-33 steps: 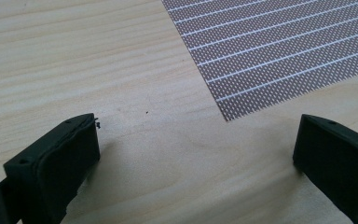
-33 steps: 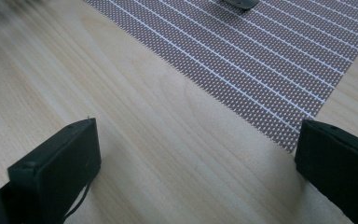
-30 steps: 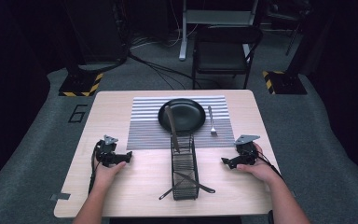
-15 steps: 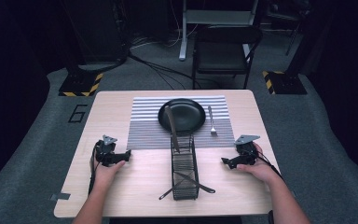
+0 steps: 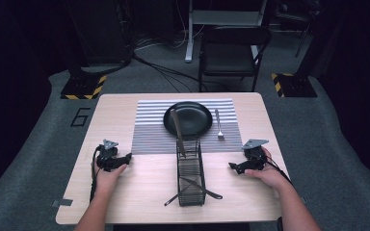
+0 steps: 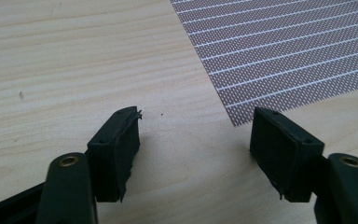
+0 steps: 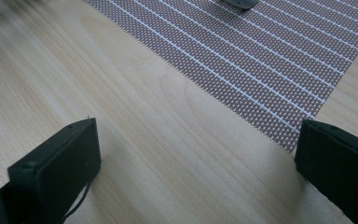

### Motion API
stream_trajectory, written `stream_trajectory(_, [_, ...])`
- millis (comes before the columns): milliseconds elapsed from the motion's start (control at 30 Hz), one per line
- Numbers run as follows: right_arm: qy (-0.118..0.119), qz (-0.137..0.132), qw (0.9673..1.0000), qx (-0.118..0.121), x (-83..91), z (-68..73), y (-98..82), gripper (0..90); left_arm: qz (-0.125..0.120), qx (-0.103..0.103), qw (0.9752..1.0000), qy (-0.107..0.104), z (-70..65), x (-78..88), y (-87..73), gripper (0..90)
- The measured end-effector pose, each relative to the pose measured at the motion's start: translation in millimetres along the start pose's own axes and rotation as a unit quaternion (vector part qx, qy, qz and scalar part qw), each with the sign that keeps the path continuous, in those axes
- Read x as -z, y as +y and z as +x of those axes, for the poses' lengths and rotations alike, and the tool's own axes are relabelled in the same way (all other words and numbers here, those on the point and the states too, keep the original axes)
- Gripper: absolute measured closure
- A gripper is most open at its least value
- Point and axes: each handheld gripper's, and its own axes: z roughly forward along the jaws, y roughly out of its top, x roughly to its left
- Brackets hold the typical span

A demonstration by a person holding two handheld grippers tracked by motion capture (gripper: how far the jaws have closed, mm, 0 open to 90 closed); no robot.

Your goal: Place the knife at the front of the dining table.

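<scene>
While both rest on the table [image 5: 125, 115], left tool [image 5: 125, 158] half-closing empty, right tool [image 5: 233, 166] wide, empty, floor "6" [image 5: 80, 117].

A black plate [image 5: 197, 118] sits at the middle of the mat's [image 5: 149, 134] far edge, on a wooden table [image 5: 115, 110]. A fork [image 5: 218, 124] lies along the mat's right edge, just beside the plate. Beyond the table's far edge stands a black chair [image 5: 229, 57]. Cables [image 5: 164, 72] cross the floor left of the chair. Striped blocks [image 5: 83, 88] sit off both far corners. A painted 6 [image 5: 80, 117] marks the floor by the left edge.
</scene>
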Motion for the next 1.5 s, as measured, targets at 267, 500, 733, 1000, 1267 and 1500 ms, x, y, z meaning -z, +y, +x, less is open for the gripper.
stream_trajectory(267, [0.000, 0.000, 1.0000, 0.000, 0.0, 0.0, 0.0, 0.0, -0.010, -0.002, 0.9999, 0.004, -2.6, 4.4, 2.0, 34.5])
stream_trajectory(500, [0.001, -0.001, 1.0000, 0.003, -0.2, -0.5, 0.2, 0.0, -0.028, -0.006, 0.9995, -0.014, -9.0, 15.3, 5.6, 38.3])
stream_trajectory(733, [0.000, -0.001, 1.0000, 0.002, -0.2, -0.4, 0.2, 0.0, -0.039, -0.011, 0.9986, -0.035, -19.5, 22.5, 8.4, 40.7])
stream_trajectory(1000, [0.001, -0.001, 1.0000, 0.003, -0.3, -0.5, 0.2, 0.0, -0.037, -0.021, 0.9978, -0.051, -30.0, 26.6, 11.8, 40.9])
stream_trajectory(1267, [0.001, -0.001, 1.0000, 0.002, -0.3, -0.5, 0.2, 0.0, -0.015, -0.039, 0.9984, -0.038, -41.0, 29.7, 15.8, 40.7])
stream_trajectory(1500, [0.001, -0.001, 1.0000, 0.003, -0.3, -0.5, 0.2, 0.0, -0.001, -0.033, 0.9969, -0.071, -50.3, 33.9, 25.2, 39.7])
